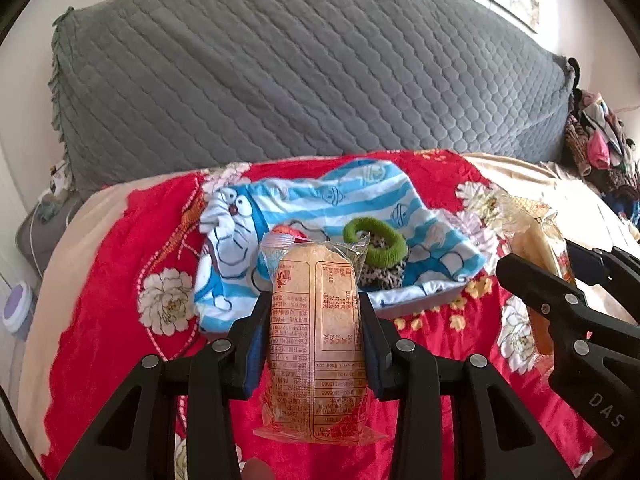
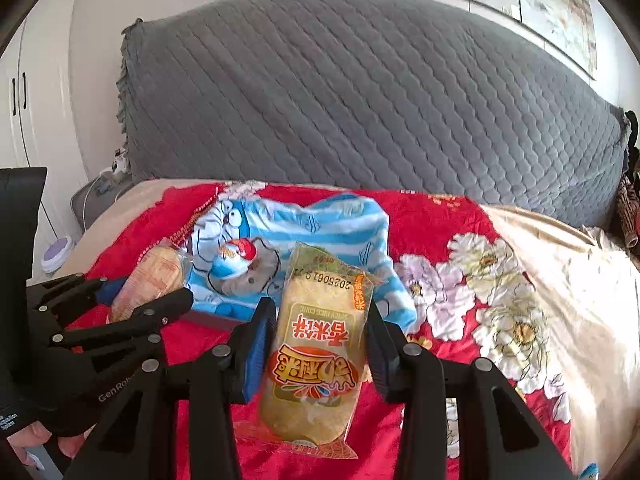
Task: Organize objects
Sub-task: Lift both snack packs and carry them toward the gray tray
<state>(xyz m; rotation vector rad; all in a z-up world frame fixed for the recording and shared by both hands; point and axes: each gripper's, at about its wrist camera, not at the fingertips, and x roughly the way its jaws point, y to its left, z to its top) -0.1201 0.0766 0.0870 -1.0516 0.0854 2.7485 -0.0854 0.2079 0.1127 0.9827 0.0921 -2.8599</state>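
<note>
In the left wrist view my left gripper (image 1: 315, 308) is shut on an orange printed snack packet (image 1: 316, 344), held lengthwise with its label side up. My right gripper (image 2: 320, 312) is shut on a yellow-green rice cracker packet (image 2: 316, 360). Each gripper also shows in the other's view, the right gripper (image 1: 540, 258) at the right edge and the left gripper (image 2: 148, 290) at the left. Both hang above the red blanket (image 1: 100, 300), just short of a blue striped cartoon towel (image 1: 320, 204). The towel lines a shallow tray (image 1: 420, 306) holding a green hair tie (image 1: 374, 240) and a leopard-print one (image 1: 380, 274).
A small red-capped toy (image 2: 240, 252) lies on the towel. A grey quilted headboard (image 1: 300, 72) rises behind the bed. Piled clothes (image 1: 600, 144) sit at the far right. A round white and purple item (image 1: 16, 304) and a wardrobe (image 2: 24, 100) stand to the left.
</note>
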